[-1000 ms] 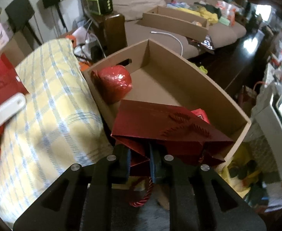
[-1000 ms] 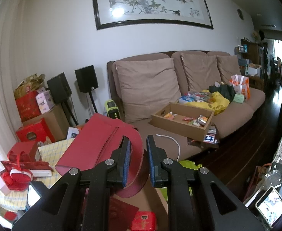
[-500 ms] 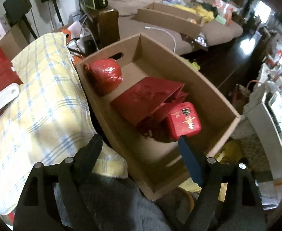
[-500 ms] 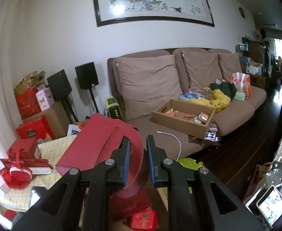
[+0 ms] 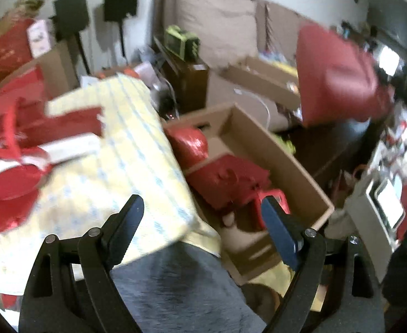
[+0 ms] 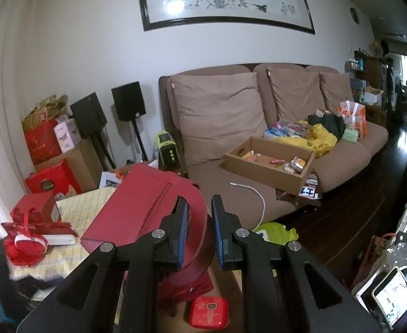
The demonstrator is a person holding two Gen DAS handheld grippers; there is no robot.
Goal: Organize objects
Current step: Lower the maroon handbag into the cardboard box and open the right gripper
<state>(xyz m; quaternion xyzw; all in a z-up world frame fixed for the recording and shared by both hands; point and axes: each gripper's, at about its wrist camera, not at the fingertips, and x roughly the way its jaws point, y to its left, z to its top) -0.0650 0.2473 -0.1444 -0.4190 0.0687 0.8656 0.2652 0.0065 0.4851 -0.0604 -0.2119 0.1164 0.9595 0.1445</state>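
From my left wrist camera, my left gripper [image 5: 200, 216] is spread wide with nothing between its fingers, hovering over the cardboard box [image 5: 300, 163], which sits at about one o'clock from it and holds a red pouch [image 5: 189, 144], a folded red bag [image 5: 225, 180] and a small red tin [image 5: 270, 202]. From my right wrist camera, my right gripper [image 6: 199, 233] is clenched on the strap of a red handbag [image 6: 145, 208], held up over the box, with the tin [image 6: 209, 312] below at six o'clock.

Print shows on several boxes; none can be read.
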